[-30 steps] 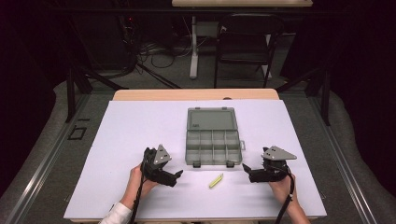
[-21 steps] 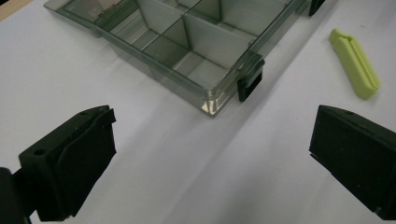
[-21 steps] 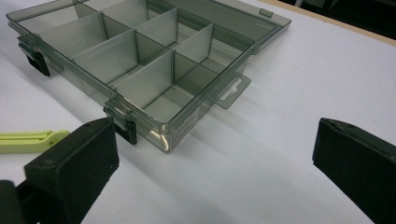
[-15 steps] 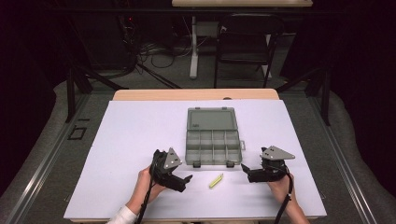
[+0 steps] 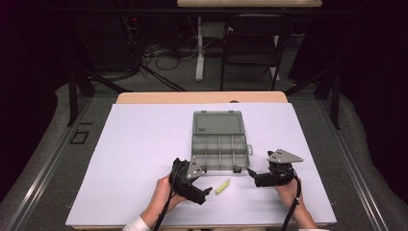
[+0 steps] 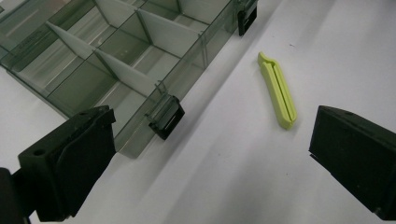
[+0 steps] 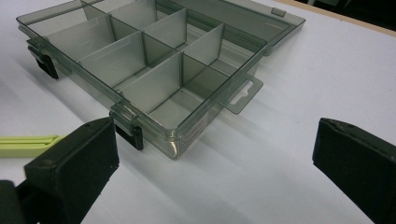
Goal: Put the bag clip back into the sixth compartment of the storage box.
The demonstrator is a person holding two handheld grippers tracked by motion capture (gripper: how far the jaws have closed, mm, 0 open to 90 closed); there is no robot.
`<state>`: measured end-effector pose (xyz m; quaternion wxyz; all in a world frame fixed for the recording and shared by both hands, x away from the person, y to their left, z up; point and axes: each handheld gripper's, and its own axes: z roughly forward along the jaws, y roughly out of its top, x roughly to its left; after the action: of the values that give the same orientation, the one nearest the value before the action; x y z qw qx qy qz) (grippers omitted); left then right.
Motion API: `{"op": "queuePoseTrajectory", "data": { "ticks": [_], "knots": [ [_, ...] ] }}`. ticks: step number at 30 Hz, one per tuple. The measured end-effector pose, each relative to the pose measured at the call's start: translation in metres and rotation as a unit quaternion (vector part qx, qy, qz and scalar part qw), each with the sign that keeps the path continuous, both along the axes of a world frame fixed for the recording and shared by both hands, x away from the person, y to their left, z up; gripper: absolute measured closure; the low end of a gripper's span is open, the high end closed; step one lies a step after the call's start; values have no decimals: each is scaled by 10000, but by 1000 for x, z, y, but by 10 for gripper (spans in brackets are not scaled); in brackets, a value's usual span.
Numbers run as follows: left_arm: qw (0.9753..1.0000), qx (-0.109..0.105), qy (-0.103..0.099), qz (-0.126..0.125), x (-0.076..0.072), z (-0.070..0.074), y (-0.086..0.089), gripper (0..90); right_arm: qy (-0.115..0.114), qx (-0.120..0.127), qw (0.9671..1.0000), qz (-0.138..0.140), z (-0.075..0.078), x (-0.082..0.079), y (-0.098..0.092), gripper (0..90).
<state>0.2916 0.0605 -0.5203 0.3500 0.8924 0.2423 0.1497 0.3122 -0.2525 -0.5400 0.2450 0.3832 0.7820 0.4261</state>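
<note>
Left gripper (image 5: 208,191) sits low near the table's front edge, jaws spread wide w/ nothing between them, just left of the yellow-green clip (image 5: 222,186). In the left gripper view the clip (image 6: 277,89) lies flat on the white table cover (image 5: 139,144), between the two jaws' lines but farther out, closer to the right-hand jaw; bare cover all round it. Clip is apart from the compartment box (image 5: 220,150), lying just off that box's front wall, near its black latches (image 6: 165,116). Right gripper (image 5: 251,174) is also spread open, holding nothing, at the box's front right corner; in the right gripper view that corner (image 7: 173,140) comes between the jaws, w/ the hang tab (image 7: 243,96) jutting from the side wall, and the clip's end (image 7: 28,144) shows at the left edge beside the left-hand jaw. Box lid (image 5: 217,123) lies folded back flat toward the far side. Compartments look empty. Open room: wide bare cover left of the box and right of it; a narrower strip between box front and the table's near edge, where both grippers and the clip are.
</note>
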Motion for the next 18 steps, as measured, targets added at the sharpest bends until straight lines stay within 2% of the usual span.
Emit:
{"op": "queuePoseTrajectory", "data": {
  "ticks": [2,5,7,9,13,15,18],
  "knots": [
    [10000,-52,74,-20,0,-1,-3,1,48,14,10000,16,-1,1,1,0],
    [9999,6,52,-94,-1,-1,-8,1,16,-38,10000,59,1,2,2,0],
    [9999,-42,101,-116,-1,-1,-11,1,-31,2,10000,56,1,2,3,0],
    [9997,-72,165,-148,-2,-1,-16,1,16,29,10000,43,0,3,2,0],
    [9994,42,154,-316,-5,-3,-28,7,3,25,10000,31,1,3,1,0],
    [9989,101,180,-419,-6,-4,-34,46,-34,28,10000,14,2,3,2,0],
    [9981,137,270,-542,-6,-7,-41,166,-32,30,10000,9,3,2,2,0]
  ]
}}
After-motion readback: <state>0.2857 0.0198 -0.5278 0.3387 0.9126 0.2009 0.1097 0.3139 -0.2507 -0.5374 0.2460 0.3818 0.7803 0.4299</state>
